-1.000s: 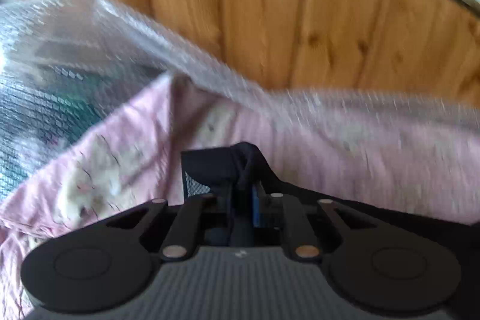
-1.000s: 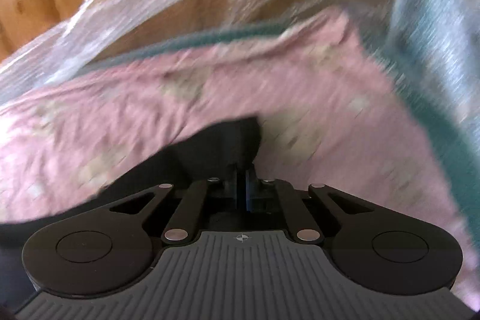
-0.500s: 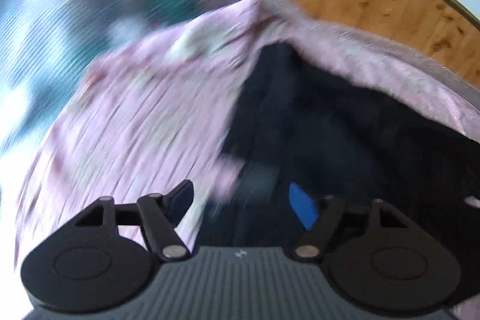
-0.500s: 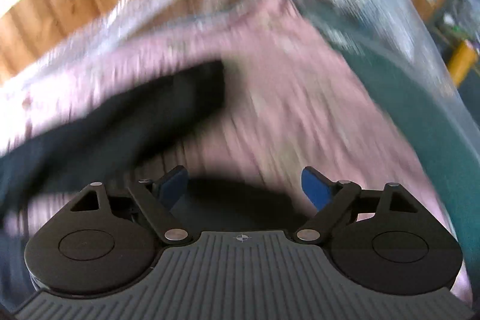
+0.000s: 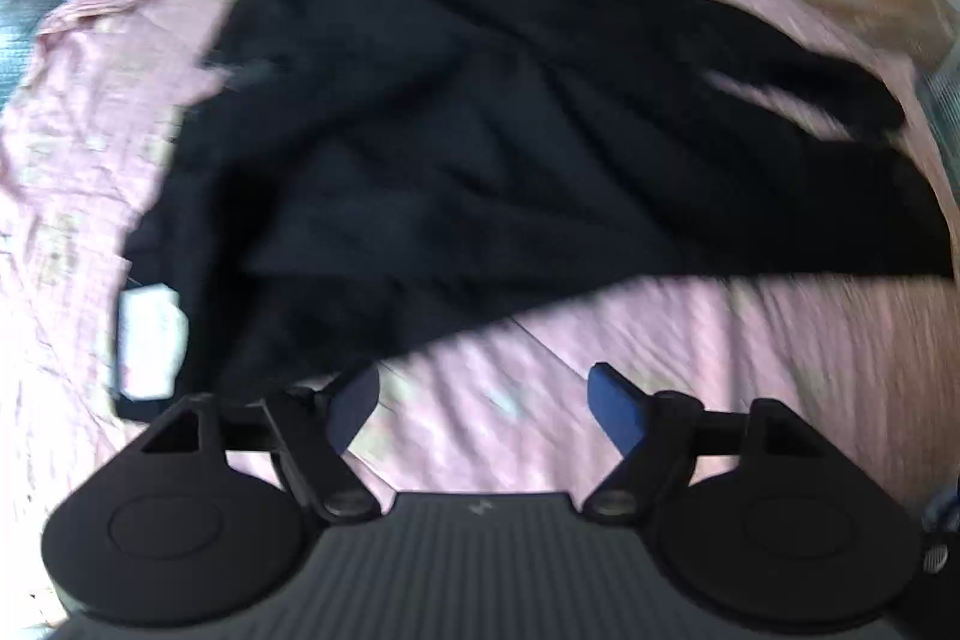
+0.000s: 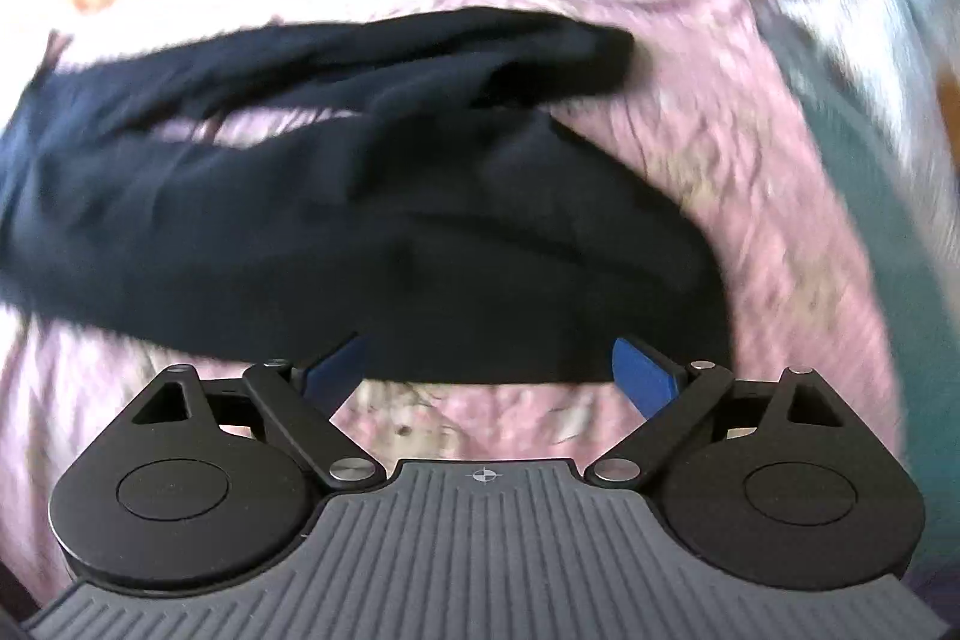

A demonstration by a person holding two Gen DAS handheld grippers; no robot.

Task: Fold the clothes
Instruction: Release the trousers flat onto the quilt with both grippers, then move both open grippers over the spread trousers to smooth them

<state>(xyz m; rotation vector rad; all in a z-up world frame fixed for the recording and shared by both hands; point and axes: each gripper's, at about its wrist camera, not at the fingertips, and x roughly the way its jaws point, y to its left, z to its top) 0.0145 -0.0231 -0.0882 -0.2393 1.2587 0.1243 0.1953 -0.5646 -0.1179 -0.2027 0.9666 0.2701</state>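
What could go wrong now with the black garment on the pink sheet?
The black garment lies wrinkled and uneven on the pink sheet, so a fold may come out crooked. The opening left gripper and right gripper hold nothing; a low pinch could catch the sheet as well.

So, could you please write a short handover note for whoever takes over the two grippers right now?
Left gripper: jaws opening, nothing between them; it looks down at the near edge of the black garment.
Right gripper: jaws opening too, nothing gripped, just short of the garment's hem.
The garment lies loose and creased on the pink sheet, a white label showing at one corner. Its exact type is hard to tell through the blur.
Done: the garment is laid out on the sheet, free of both grippers.
Left: no neat fold shows yet; smooth it and fold it.
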